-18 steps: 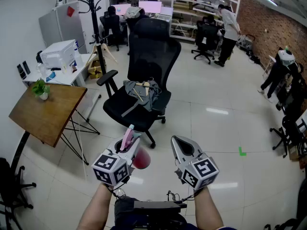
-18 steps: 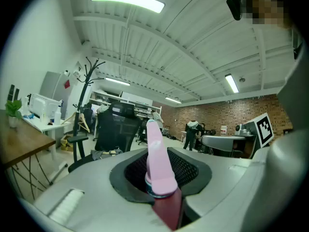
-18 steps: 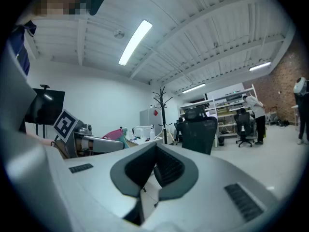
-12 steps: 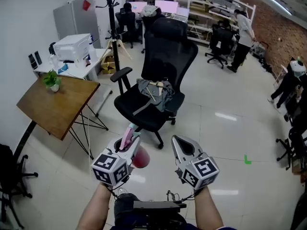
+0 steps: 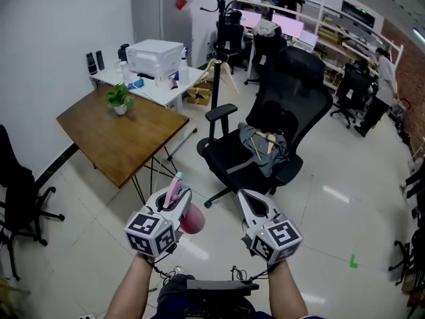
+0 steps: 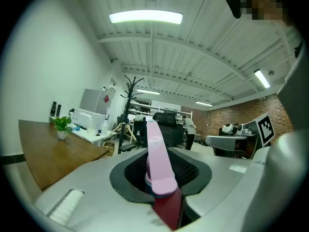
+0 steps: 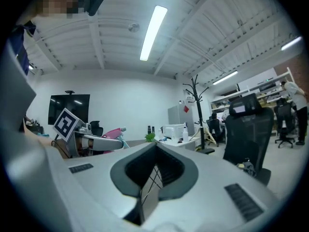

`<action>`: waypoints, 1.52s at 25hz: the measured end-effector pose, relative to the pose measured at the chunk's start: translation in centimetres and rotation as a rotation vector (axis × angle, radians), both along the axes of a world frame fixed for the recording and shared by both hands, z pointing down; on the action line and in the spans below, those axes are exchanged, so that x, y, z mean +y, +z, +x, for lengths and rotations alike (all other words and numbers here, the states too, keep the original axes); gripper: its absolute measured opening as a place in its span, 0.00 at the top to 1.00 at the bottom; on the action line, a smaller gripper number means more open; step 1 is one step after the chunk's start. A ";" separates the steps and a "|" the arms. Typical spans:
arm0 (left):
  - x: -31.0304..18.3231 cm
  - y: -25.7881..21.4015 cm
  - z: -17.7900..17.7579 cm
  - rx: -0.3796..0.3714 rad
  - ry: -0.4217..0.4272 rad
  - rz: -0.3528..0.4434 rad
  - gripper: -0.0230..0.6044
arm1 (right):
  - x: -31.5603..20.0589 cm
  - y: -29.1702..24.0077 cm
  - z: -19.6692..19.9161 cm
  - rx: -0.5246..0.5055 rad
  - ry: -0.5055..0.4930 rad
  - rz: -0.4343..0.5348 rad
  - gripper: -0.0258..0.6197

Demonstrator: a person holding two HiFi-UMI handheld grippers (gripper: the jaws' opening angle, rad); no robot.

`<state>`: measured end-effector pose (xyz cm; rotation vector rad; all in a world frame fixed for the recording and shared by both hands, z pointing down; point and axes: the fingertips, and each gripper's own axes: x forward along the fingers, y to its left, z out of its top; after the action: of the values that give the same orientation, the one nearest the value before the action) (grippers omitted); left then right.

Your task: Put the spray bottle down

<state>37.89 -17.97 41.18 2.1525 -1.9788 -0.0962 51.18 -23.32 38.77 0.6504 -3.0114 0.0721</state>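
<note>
Left gripper (image 5: 176, 201): clamped on pink spray bottle (image 5: 193, 219), near the wooden desk (image 5: 119, 138).
Right gripper (image 5: 251, 198): closed, empty, farther from the desk.

we see a wooden table (image 5: 123, 138) on thin crossed legs, with a small potted plant (image 5: 119, 100) near its far corner. just behind it a white desk (image 5: 151, 86) carries a printer (image 5: 154, 56), and a grey cabinet (image 5: 161, 20) stands against the wall. a black coat rack (image 5: 218, 32) rises beside the desk. a black office chair (image 5: 285, 111) stands on the pale tiled floor (image 5: 80, 258), a grey garment (image 5: 264, 149) heaped on its seat. a green tape mark (image 5: 353, 262) lies on the floor at right, and another dark chair (image 5: 18, 195) sits at the left edge.
</note>
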 end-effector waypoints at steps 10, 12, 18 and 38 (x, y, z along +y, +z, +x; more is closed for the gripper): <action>7.3 -1.6 -15.3 0.010 -0.239 0.002 0.78 | 3.8 -1.3 -16.2 0.013 -0.218 -0.018 0.95; 9.8 -1.1 -18.0 0.014 -0.313 0.002 0.78 | 5.2 -1.0 -19.3 0.020 -0.288 -0.012 0.95; 18.9 -0.5 -24.8 0.023 -0.542 -0.003 0.78 | 10.8 -0.8 -27.7 0.034 -0.496 -0.001 0.95; 25.6 0.4 -44.4 0.012 -0.823 -0.037 0.78 | 15.3 1.4 -52.0 0.004 -0.777 -0.054 0.95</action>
<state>-6.50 7.67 41.57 1.1784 -2.6815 -0.1927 -0.80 -8.06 40.13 -0.5366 -3.0045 0.1082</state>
